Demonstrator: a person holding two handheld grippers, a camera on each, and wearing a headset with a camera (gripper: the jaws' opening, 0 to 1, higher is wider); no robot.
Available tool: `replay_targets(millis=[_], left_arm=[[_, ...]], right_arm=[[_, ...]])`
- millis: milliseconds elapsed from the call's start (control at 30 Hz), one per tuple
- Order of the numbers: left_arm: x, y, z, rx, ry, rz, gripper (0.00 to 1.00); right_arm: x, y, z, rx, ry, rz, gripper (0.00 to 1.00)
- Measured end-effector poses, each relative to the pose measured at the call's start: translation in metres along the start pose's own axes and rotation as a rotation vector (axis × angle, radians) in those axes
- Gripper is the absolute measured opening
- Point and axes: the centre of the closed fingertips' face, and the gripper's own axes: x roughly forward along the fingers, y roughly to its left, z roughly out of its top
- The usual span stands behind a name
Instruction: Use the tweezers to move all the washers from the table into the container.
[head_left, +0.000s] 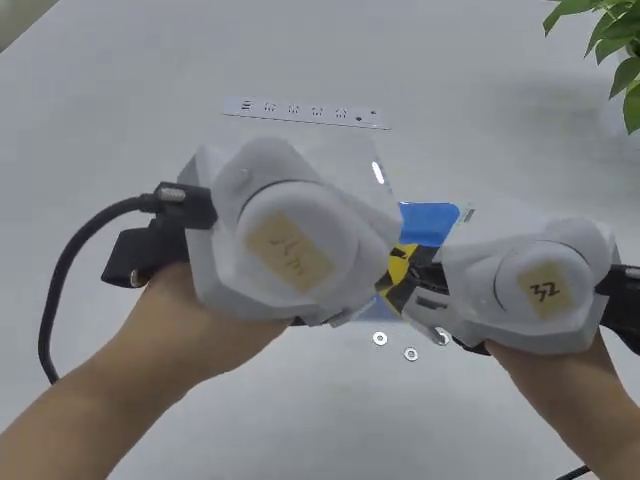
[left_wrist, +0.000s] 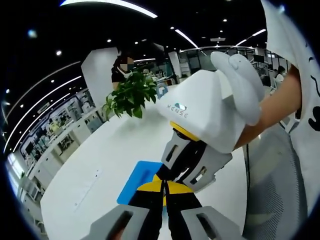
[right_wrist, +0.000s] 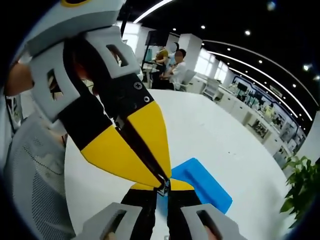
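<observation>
My two grippers meet tip to tip above the table. In the head view the left gripper (head_left: 392, 262) comes in from the left and the right gripper (head_left: 412, 285) from the right. In the right gripper view a small metal piece, the tweezers (right_wrist: 162, 189), sits exactly where both pairs of yellow tips touch. Both pairs of jaws are closed on it, and the rest of the tweezers is hidden. Three washers (head_left: 380, 339) lie on the white table just below the grippers. The blue container (head_left: 432, 222) lies behind the tips, also seen as the blue container (right_wrist: 202, 186).
A white power strip (head_left: 305, 111) lies at the far side of the table. A potted green plant (head_left: 610, 50) stands at the far right. A black cable (head_left: 75, 270) trails from the left gripper. People stand in the background, far from the table.
</observation>
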Motion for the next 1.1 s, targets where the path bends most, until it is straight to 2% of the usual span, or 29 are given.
replay_targets(millis=[333, 433, 600, 833, 1100], left_arm=[[0.012, 0.022, -0.002, -0.009, -0.014, 0.022, 0.00], [0.018, 0.026, -0.007, -0.006, -0.004, 0.025, 0.00], [0.030, 0.035, -0.017, -0.042, -0.001, 0.028, 0.00], [0.046, 0.041, -0.032, -0.072, 0.021, 0.033, 0.00], [0.059, 0.040, -0.046, -0.098, 0.048, 0.026, 0.00]], right_arm=[[0.015, -0.021, 0.001, -0.025, 0.005, -0.012, 0.03], [0.022, -0.025, -0.001, -0.031, 0.013, -0.008, 0.03], [0.036, -0.033, -0.011, -0.030, 0.035, 0.000, 0.03], [0.053, -0.036, -0.024, -0.020, 0.069, 0.024, 0.03], [0.064, -0.034, -0.039, 0.004, 0.104, 0.050, 0.03]])
